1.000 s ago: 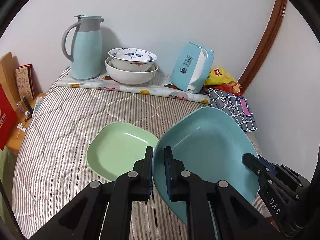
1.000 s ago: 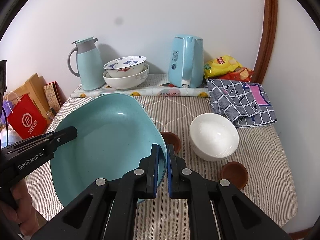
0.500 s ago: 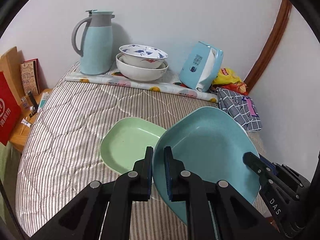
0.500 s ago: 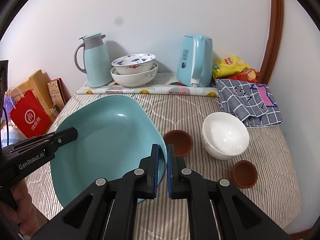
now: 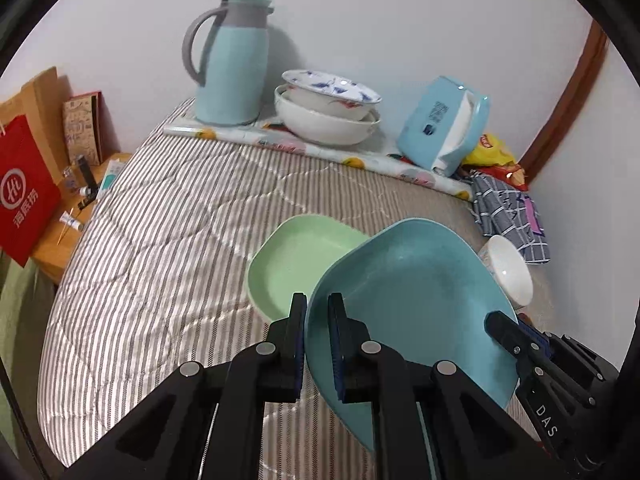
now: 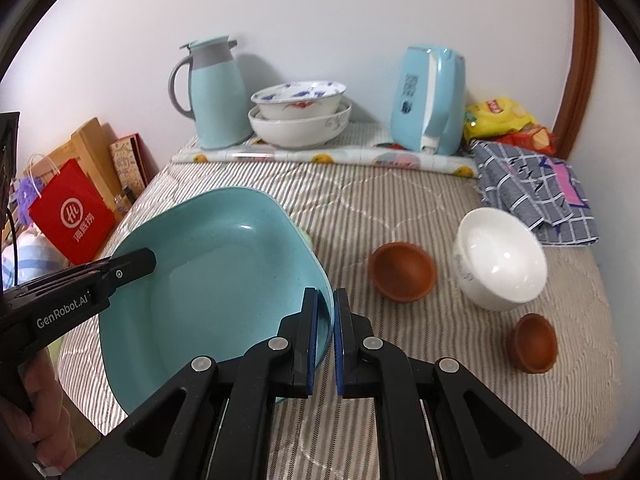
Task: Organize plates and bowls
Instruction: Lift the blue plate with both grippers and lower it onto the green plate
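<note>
Between your two tongs hangs the blue plate, clamped at one rim by the left gripper and at the opposite rim by the right gripper, tilted above the striped mattress. Just ahead of the left tongs and partly under the plate lies the green plate, which I judge to be the stacking target. Level both grips together, centre the blue plate over the green one, and release only once it rests; the white bowl sits clear, right of the right tongs.
</note>
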A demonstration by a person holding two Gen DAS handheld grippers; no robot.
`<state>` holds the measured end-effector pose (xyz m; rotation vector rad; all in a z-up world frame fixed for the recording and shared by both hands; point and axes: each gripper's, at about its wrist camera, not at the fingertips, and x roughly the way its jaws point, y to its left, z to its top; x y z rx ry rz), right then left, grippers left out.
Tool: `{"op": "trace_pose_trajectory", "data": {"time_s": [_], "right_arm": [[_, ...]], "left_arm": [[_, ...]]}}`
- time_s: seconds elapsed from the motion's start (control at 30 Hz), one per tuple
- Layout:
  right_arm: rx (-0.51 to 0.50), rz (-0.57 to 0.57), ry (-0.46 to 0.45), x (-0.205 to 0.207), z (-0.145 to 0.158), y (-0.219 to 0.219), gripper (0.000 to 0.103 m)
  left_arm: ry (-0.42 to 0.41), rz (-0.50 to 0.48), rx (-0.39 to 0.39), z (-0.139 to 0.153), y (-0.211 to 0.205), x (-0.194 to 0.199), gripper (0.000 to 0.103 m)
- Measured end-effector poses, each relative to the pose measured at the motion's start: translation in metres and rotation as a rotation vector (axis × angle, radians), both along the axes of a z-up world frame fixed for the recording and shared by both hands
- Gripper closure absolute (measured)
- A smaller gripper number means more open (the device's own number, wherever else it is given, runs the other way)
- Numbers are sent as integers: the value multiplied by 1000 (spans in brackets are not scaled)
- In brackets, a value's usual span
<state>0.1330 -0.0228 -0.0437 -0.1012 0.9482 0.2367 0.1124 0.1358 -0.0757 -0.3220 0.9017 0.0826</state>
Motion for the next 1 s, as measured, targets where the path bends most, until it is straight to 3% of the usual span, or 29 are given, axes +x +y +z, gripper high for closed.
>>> {"op": "trace_pose_trajectory", "data": {"time_s": [0.37,1.0], "right_arm": [[-16,39,94,13,-31,10,96],[-44,149,161,63,-57,43,95]], "left_arm": [[69,29,-1,-30,10,6,92],[131,113,25,-48,36,40,92]]}}
